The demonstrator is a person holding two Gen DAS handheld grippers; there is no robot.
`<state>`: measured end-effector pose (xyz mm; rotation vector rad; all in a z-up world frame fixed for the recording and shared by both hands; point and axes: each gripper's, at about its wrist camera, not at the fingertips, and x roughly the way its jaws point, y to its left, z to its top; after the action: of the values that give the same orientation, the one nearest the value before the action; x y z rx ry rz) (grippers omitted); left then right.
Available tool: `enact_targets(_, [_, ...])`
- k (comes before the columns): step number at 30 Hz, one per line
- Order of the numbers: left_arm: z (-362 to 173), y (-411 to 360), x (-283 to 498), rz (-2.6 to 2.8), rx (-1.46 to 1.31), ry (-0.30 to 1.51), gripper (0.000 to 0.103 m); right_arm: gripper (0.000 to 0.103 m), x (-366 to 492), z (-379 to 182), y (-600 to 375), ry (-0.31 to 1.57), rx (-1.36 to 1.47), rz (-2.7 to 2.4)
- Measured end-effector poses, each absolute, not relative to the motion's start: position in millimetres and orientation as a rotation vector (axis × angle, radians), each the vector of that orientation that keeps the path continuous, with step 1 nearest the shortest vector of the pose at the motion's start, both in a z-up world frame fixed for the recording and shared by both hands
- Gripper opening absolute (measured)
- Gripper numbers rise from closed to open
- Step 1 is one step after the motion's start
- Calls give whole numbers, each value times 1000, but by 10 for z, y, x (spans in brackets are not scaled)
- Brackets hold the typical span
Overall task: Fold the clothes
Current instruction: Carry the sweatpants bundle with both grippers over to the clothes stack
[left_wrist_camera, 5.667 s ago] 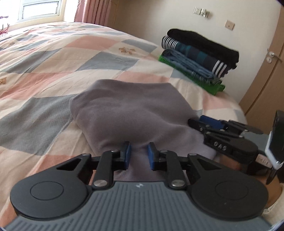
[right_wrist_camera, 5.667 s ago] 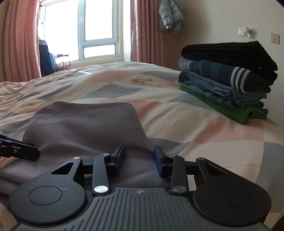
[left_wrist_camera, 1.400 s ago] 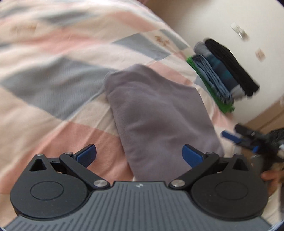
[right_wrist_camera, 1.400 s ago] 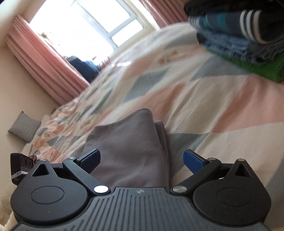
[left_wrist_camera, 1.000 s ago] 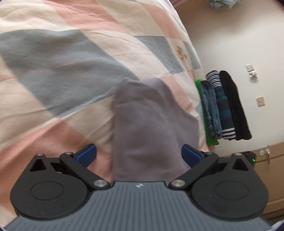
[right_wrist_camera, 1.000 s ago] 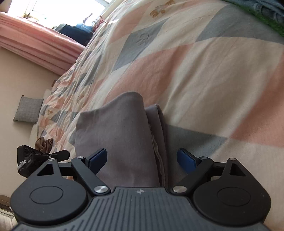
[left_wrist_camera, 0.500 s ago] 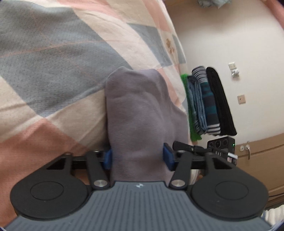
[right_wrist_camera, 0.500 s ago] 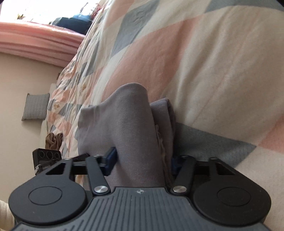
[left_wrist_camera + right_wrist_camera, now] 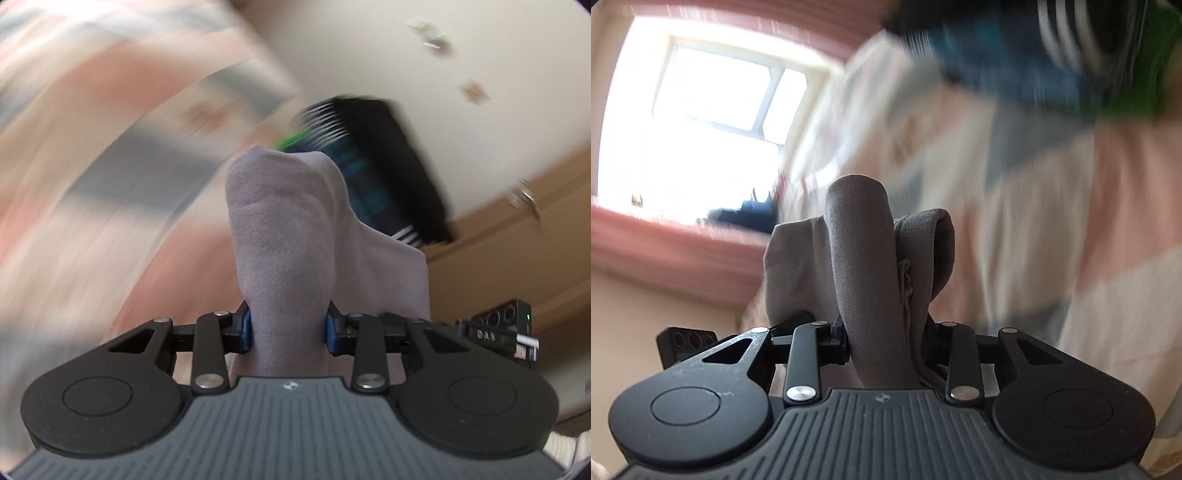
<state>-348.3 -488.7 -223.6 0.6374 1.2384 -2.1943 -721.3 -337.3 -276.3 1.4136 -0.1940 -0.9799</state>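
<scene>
Left wrist view: our left hand-held gripper [image 9: 288, 330] clamps the folded grey garment [image 9: 288, 236]; our right hand-held gripper [image 9: 886, 341] grips it too, above the blurred bed [image 9: 1071, 221].

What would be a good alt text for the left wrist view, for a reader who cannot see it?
The left gripper is shut on a folded grey garment, seemingly lifted. Behind, motion-blurred, lie a patchwork bedspread and a stack of folded clothes.

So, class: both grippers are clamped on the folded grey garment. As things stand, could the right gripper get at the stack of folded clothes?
Probably not yet. The right gripper is shut on the grey garment, so it has no free grip; the stack lies beyond.
</scene>
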Motion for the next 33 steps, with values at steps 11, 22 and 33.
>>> enact_targets(11, [-1069,-6616,-6267,-2661,1000,890,32,33,-8502,-1957,-3611,-805,1256,-1424])
enact_targets(22, [-1774,-7064,-7457,-2526,1366,739,50,41,-8967,-2533,-4077,-676,1388,-1592])
enact_targets(33, [-1352,-6664,-6566,-2569,873,767,36,54,-8565,-1728,-4193,28,581,-1834])
